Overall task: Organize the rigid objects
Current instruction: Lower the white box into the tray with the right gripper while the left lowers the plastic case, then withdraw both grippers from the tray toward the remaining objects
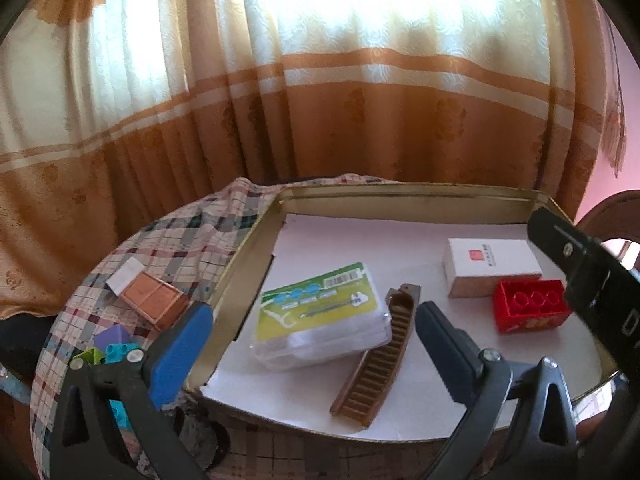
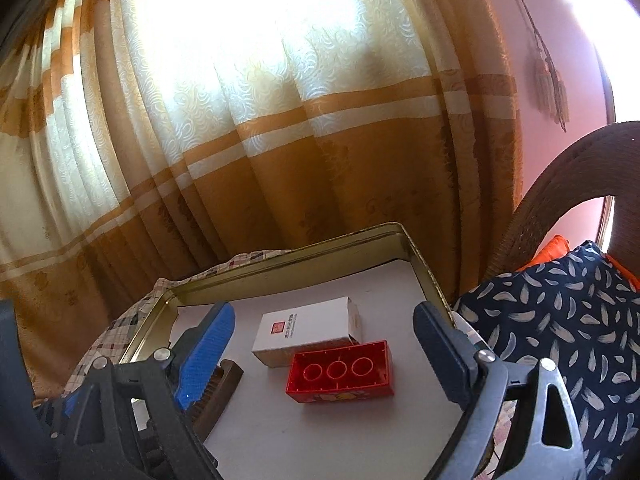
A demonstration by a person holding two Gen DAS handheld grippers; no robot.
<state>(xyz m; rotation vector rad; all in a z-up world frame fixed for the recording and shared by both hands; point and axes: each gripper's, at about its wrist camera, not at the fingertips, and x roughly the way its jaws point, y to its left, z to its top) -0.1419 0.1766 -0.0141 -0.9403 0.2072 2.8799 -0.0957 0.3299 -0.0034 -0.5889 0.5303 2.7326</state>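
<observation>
A shallow metal tray (image 1: 240,256) with a white liner holds a clear plastic floss box with a green label (image 1: 320,316), a brown comb (image 1: 380,356), a white card box (image 1: 492,264) and an upside-down red brick (image 1: 528,308). My left gripper (image 1: 312,348) is open and empty, above the floss box and comb. My right gripper (image 2: 324,348) is open and empty, above the red brick (image 2: 340,372) and white box (image 2: 308,332). The comb's end (image 2: 220,388) shows behind the right gripper's left finger. The right gripper's body enters the left wrist view at the right edge.
On the checked tablecloth (image 1: 172,240) left of the tray lie an orange-brown wooden box (image 1: 154,298), a white card (image 1: 126,276) and small purple, green and blue blocks (image 1: 114,346). Curtains hang behind. A chair with a patterned cushion (image 2: 560,344) stands right of the tray (image 2: 428,276).
</observation>
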